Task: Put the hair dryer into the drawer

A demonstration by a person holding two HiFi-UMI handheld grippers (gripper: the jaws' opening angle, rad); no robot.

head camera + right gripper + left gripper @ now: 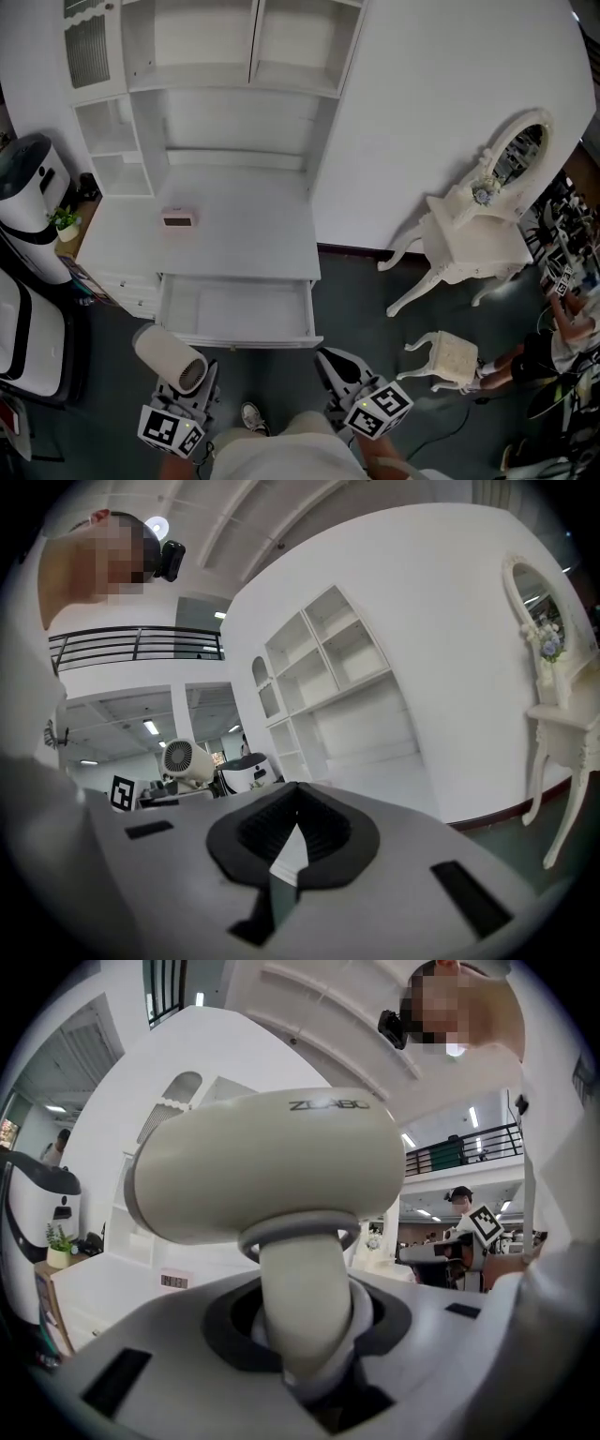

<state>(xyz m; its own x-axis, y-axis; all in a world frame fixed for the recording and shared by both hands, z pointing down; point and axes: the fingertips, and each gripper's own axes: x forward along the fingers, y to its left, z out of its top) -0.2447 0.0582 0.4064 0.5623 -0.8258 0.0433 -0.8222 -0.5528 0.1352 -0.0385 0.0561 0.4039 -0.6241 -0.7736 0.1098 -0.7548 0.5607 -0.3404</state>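
Left tongs (195, 379) are clenched on the handle of the hair dryer (169, 357), whose pale barrel sticks up above them. It hangs in front of the open drawer (234, 311) under the white counter (234, 239), not inside it. Right tongs (331, 360), just beside, are pinched together on nothing.
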